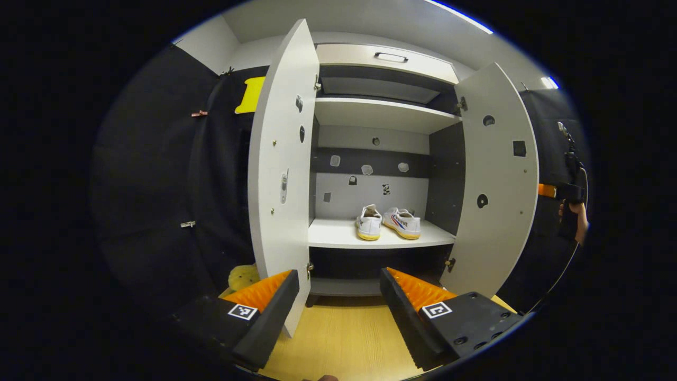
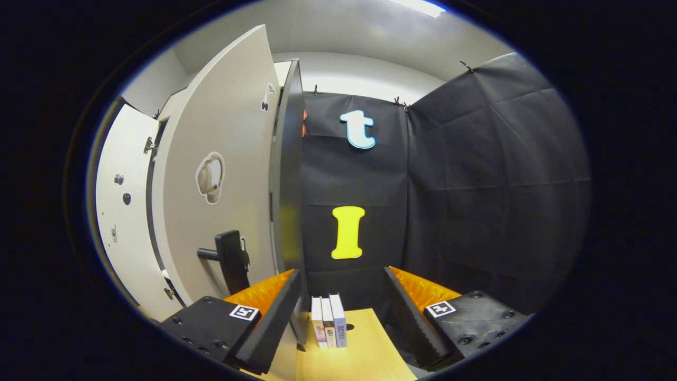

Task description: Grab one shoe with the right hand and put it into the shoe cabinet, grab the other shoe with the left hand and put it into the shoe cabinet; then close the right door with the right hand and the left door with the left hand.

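Shoes (image 1: 389,222) are seen side by side on the middle shelf (image 1: 338,238) of the shoe cabinet (image 1: 386,58) (both doors swung wide). The left gripper (image 1: 338,296) is held spread apart, empty, before it. The right gripper (image 2: 341,296), also parted and empty, is pointed past the right door (image 2: 222,159), above books (image 2: 329,320) on a desk (image 2: 365,354).

Left claw (image 1: 338,312): jaws spread wide, nothing between them, held level and pointing straight ahead. Right claw (image 2: 344,312): jaws likewise spread wide and empty, level, facing forward. In the left gripper view, at the far right edge, a hand (image 1: 579,222) grips the right claw's handle, held upright at about mid-height; that area is dim and distorted, so the finger wrap is probably a full fist but cannot be confirmed.
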